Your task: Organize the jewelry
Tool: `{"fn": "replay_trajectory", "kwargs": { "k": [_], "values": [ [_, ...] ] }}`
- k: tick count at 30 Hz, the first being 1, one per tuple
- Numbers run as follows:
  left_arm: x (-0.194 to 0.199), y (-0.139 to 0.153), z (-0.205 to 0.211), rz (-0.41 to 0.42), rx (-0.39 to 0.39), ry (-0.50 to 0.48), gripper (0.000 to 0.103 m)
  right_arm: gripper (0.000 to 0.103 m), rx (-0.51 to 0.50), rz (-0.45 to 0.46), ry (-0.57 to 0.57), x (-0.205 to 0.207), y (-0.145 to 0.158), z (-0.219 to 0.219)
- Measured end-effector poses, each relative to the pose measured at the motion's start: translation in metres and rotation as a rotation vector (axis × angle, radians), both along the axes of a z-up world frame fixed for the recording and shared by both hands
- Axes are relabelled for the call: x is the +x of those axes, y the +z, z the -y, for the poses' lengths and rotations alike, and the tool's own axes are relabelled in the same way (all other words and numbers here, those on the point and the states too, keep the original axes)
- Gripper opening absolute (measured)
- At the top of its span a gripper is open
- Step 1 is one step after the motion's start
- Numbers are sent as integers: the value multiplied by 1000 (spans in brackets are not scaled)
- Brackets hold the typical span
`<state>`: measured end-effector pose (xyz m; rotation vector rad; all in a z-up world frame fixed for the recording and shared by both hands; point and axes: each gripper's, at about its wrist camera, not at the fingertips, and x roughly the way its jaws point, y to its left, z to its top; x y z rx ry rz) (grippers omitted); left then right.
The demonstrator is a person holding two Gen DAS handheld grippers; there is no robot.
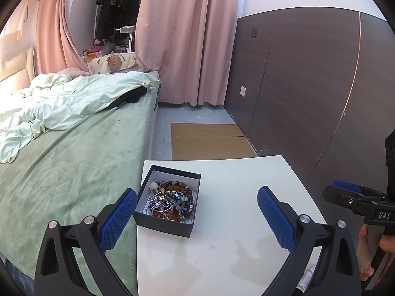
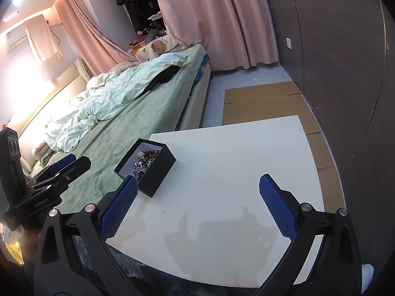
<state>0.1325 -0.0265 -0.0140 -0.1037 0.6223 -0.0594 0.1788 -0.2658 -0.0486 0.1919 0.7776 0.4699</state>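
A black box [image 1: 166, 222] with a white inside sits at the left edge of the white table [image 1: 234, 197]. It holds a tangle of jewelry [image 1: 170, 203]: bead bracelets and silver chains. My left gripper [image 1: 196, 197] is open and empty above the table, its left finger beside the box. The box also shows in the right wrist view [image 2: 158, 172], with jewelry [image 2: 145, 162] inside. My right gripper [image 2: 197, 187] is open and empty over the table [image 2: 234, 160], right of the box. The right gripper also appears at the right edge of the left wrist view [image 1: 345, 192].
A bed [image 1: 61, 160] with a green sheet and rumpled quilt touches the table's left side. Flat cardboard [image 1: 209, 140] lies on the floor beyond the table. A dark wood wall [image 1: 308, 86] stands to the right, pink curtains [image 1: 187, 37] behind.
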Motion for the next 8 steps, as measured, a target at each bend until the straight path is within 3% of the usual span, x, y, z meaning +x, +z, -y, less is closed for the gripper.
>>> {"fn": "replay_trajectory", "kwargs": {
  "k": [8],
  "values": [
    [0,-2,0,-11,-2,-1,95,98,-7,0,-1,-3,-2,1]
  ]
}}
